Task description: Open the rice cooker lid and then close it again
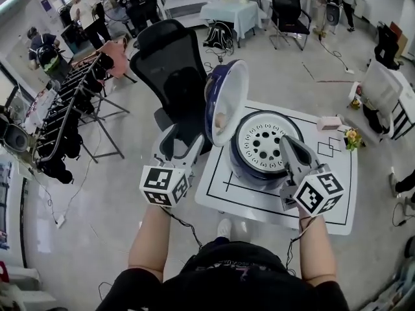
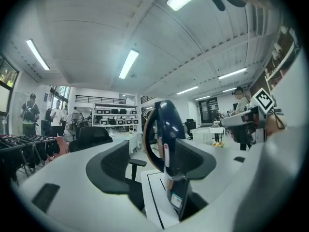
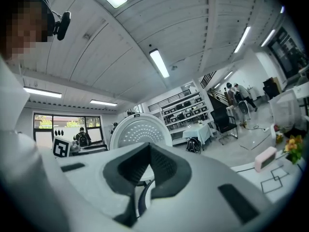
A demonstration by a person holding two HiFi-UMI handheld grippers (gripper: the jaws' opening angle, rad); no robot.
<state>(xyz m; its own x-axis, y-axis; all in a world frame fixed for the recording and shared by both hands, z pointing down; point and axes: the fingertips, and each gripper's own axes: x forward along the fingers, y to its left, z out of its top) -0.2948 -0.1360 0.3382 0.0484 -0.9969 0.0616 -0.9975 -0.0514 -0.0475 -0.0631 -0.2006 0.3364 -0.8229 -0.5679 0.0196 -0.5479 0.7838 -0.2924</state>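
Note:
The dark blue rice cooker stands on a white table with its lid swung up on the left, showing the white perforated inner plate. My left gripper hovers just left of the raised lid, open, with nothing between its fingers. In the left gripper view the lid stands edge-on beyond the open left gripper. My right gripper is shut and empty over the cooker's front right rim. The right gripper view shows the shut right gripper pointing at the lid's white inside.
A black office chair stands behind the cooker, off the table's left edge. A pink box and small flowers sit at the table's right side. A clothes rack is far left. People stand in the background.

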